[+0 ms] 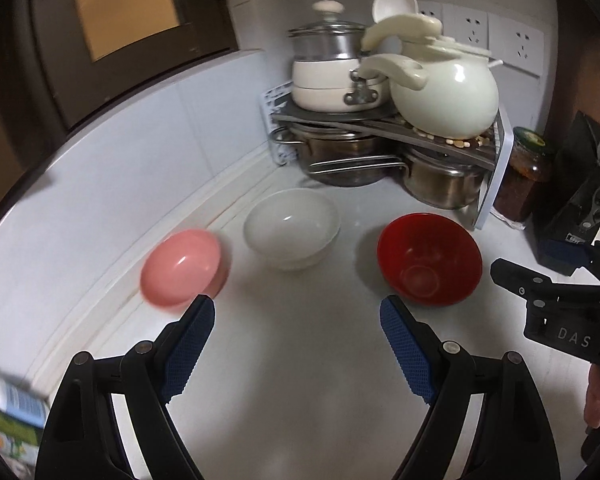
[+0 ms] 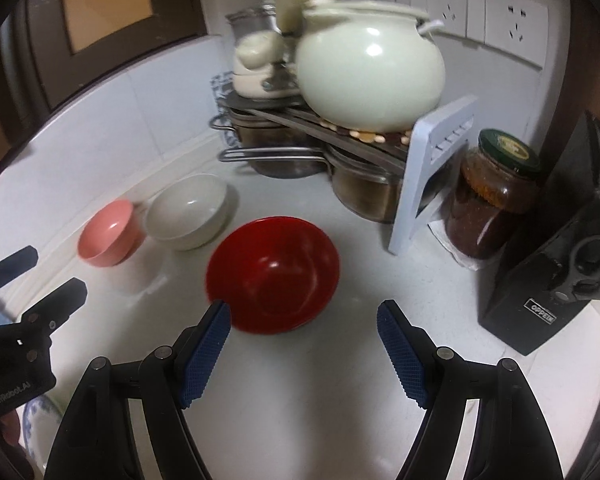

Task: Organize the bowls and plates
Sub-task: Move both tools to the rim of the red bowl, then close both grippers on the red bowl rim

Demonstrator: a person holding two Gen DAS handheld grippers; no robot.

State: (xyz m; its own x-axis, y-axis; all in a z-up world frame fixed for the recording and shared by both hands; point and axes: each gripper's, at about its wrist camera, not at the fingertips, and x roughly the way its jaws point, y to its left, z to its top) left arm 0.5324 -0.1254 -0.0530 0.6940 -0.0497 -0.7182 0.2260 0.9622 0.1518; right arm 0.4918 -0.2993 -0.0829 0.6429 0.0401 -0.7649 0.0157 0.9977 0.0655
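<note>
3 bowls stand upright, mouths up, in a row on the white countertop: a small pink plastic bowl by the wall, a pale grey-white ceramic bowl, and a glossy red bowl apart to the right. Only the right wrist view shows the black knife block. The left gripper and right gripper gape wide, holding nothing.
</note>
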